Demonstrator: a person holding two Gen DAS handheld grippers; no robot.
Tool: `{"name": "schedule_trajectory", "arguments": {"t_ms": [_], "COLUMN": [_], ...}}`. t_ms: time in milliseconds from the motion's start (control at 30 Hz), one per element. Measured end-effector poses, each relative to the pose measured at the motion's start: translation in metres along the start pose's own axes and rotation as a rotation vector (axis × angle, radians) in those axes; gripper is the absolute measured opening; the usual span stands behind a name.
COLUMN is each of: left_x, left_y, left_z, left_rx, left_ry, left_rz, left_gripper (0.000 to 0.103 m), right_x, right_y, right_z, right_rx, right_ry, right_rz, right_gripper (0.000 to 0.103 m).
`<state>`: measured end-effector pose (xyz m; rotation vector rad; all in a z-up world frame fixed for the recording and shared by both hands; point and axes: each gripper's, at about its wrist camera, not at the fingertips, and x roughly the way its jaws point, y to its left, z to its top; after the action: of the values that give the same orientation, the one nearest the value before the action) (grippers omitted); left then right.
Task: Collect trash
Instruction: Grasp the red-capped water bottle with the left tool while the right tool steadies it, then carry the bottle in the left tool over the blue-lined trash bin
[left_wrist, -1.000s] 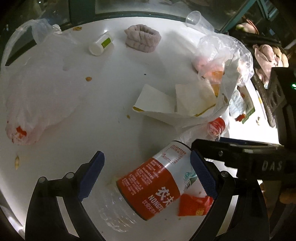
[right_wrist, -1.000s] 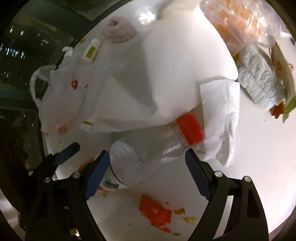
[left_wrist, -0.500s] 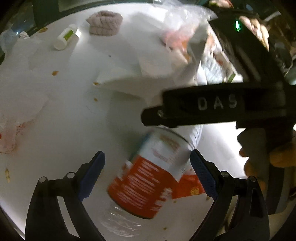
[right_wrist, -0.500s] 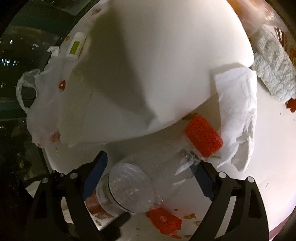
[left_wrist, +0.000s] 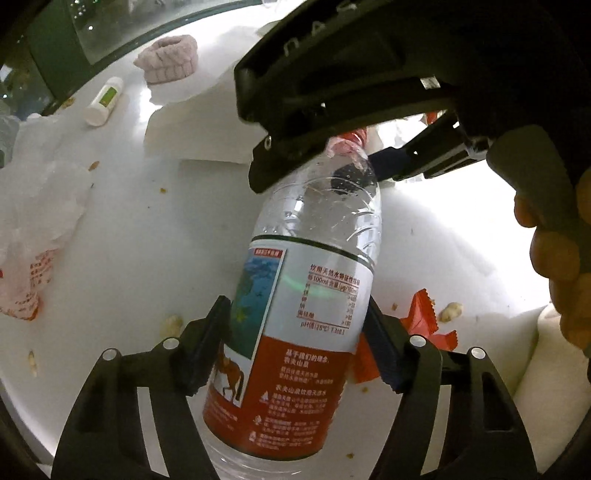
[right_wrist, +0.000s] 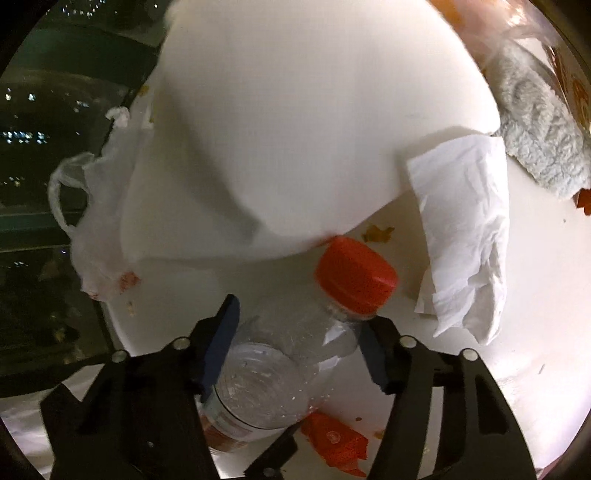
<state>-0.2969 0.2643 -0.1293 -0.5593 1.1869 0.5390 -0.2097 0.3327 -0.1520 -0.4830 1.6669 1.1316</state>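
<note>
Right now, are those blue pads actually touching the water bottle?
Touching. In the left wrist view, both left gripper pads press the water bottle's label sides, no gap.

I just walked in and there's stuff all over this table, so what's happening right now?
A person is clearing trash with two handheld grippers. Both are on the same clear water bottle: the left gripper clamps its labelled body, and the right gripper closes around its shoulder just below the red cap. Other litter lies on the white table: an orange wrapper, a crumpled tissue and a plastic bag.
</note>
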Motion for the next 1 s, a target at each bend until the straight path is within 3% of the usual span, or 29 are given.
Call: {"name": "schedule_trajectory", "arguments": {"t_ms": [233, 400, 633, 1000], "left_x": [-0.020, -0.039, -0.072, -0.102], "left_y": [-0.004, -0.019, -0.051, -0.156], "left_z": [-0.003, -0.004, -0.010, 0.009], "left_rx": [-0.028, -0.028, -0.011, 0.106], "left_ry": [-0.017, -0.034, -0.057, -0.114], "left_rz": [0.024, 0.050, 0.069, 0.053], "left_gripper": [0.064, 0.064, 0.064, 0.064], "right_x": [-0.019, -0.033, -0.085, -0.177], "right_y": [0.004, -0.010, -0.042, -0.129], "right_z": [-0.005, -0.011, -0.025, -0.071], "right_rx": [-0.003, 0.005, 0.028, 0.107], "right_ry": [-0.040, -0.071, -0.128, -0.263], "right_rz": [0.096, 0.160, 0.228, 0.287], "right_gripper": [0.051, 0.050, 0.049, 0.048]}}
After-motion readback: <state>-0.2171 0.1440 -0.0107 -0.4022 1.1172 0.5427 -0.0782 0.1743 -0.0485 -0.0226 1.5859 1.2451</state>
